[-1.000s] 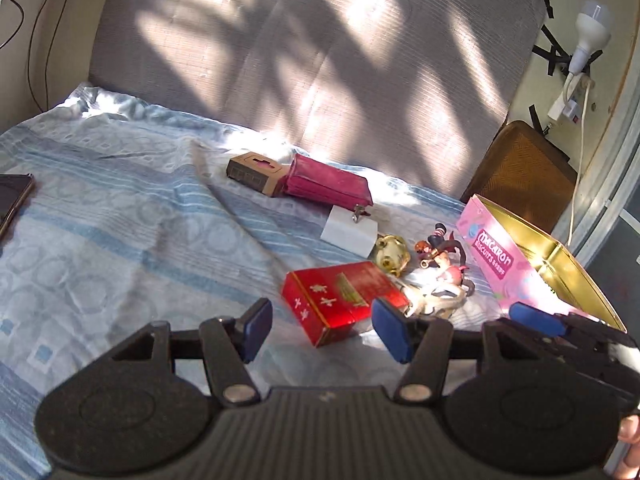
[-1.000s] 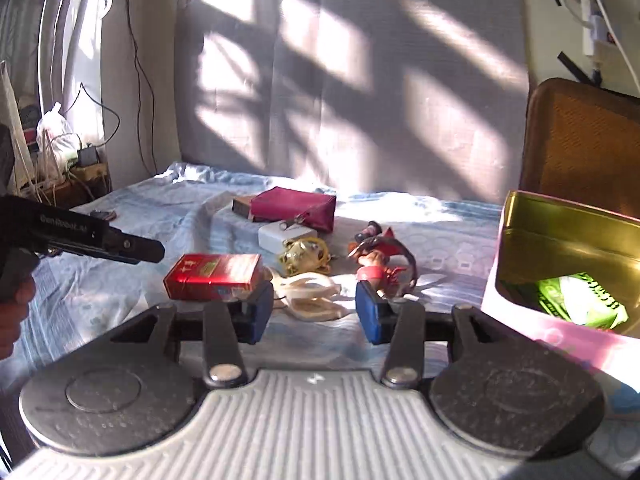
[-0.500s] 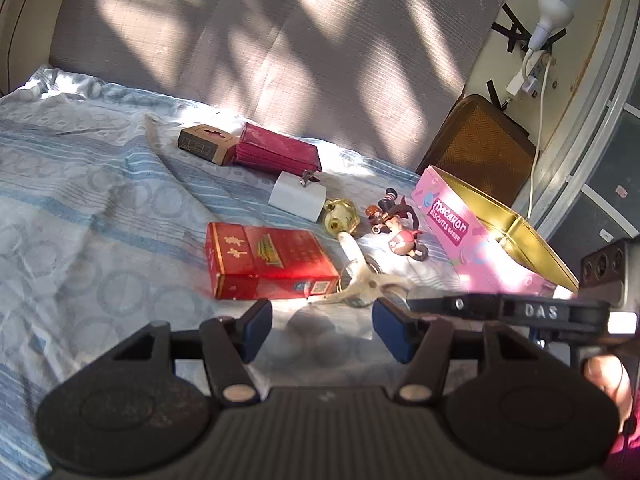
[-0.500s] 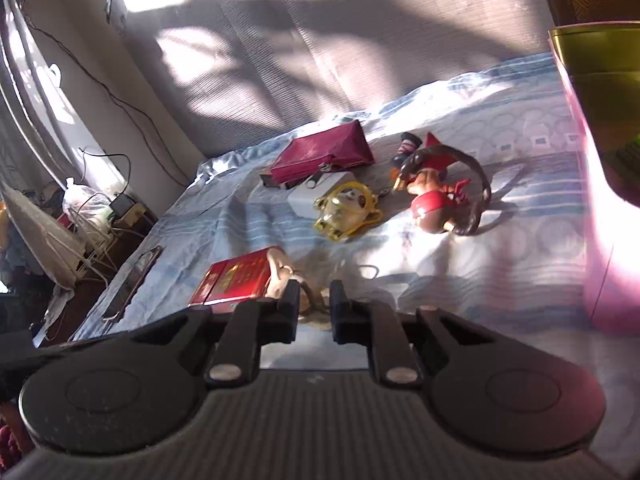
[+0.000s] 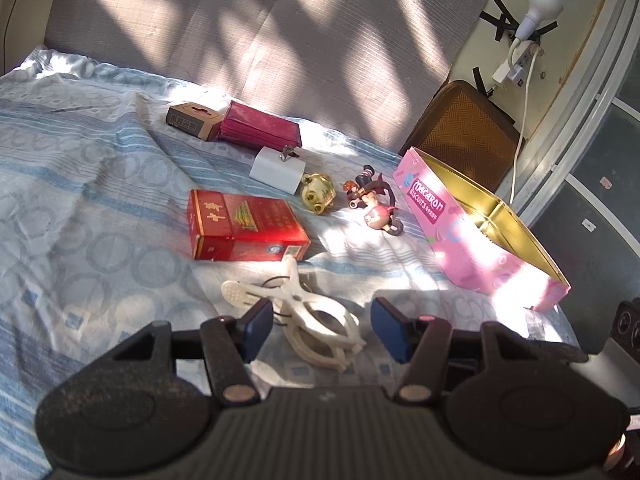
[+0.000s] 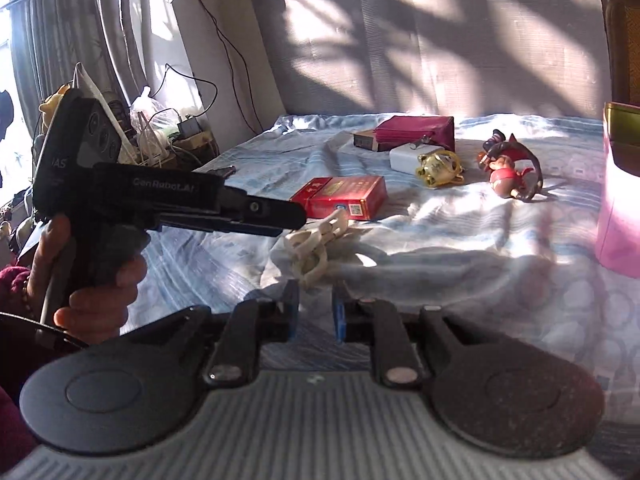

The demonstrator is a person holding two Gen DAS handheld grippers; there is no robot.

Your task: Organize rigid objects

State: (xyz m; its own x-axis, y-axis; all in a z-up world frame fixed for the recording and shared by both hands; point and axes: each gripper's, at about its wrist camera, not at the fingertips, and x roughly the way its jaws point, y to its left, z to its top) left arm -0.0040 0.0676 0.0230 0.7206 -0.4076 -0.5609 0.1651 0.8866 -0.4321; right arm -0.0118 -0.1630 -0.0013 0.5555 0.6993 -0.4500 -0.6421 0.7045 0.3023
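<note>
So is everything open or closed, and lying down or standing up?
Left gripper: open, empty, over the clips.
Right gripper: nearly closed, holding nothing.
Pink tin: open, no lid on it.
Red box: closed, lying flat.
White clips: lying on the bedsheet, not gripped.
Maroon pouch: closed, lying flat.
Toy figure: lying on its side.

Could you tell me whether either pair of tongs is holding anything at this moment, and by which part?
Nothing is held. The left tongs are open above the white clips; the right tongs are nearly closed on nothing.
</note>
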